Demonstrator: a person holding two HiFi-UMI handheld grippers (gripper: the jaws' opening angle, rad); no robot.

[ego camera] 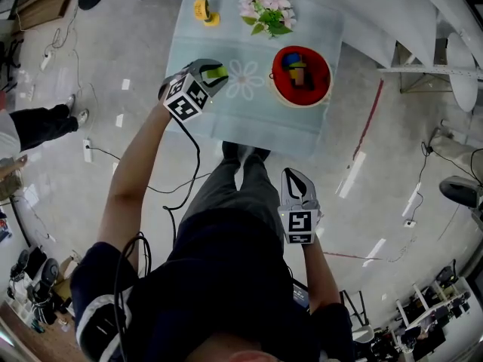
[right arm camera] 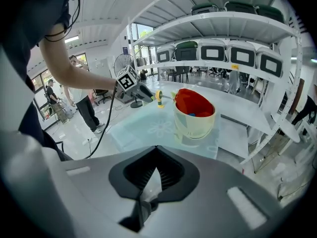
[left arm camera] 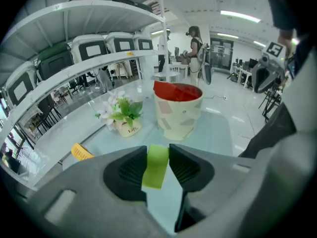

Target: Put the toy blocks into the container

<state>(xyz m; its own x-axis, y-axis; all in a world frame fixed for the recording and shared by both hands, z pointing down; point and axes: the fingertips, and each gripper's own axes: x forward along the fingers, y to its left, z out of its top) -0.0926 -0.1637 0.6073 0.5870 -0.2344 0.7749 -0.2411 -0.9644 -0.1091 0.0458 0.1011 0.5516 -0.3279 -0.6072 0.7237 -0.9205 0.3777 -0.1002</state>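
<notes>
A lime-green block [left arm camera: 156,165] sits pinched between the two pads of my left gripper [left arm camera: 157,152]. In the head view that gripper [ego camera: 218,73] hangs over the left part of the pale blue tablecloth [ego camera: 226,111], and the green block [ego camera: 214,72] shows at its tip. The container [ego camera: 300,75], a cream bucket with a red lining, stands to its right with several coloured blocks inside. From the left gripper the container [left arm camera: 178,110] stands just ahead. My right gripper [ego camera: 292,175] is shut and empty, off the table beside the person's leg. Its jaws [right arm camera: 156,150] meet with nothing between them.
A pot of pink flowers [ego camera: 266,7] stands at the table's far edge, with a yellow toy [ego camera: 204,11] to its left. White shelving with monitors [right arm camera: 218,53] runs behind the table. A cable [ego camera: 181,179] trails over the floor. Other people stand in the room.
</notes>
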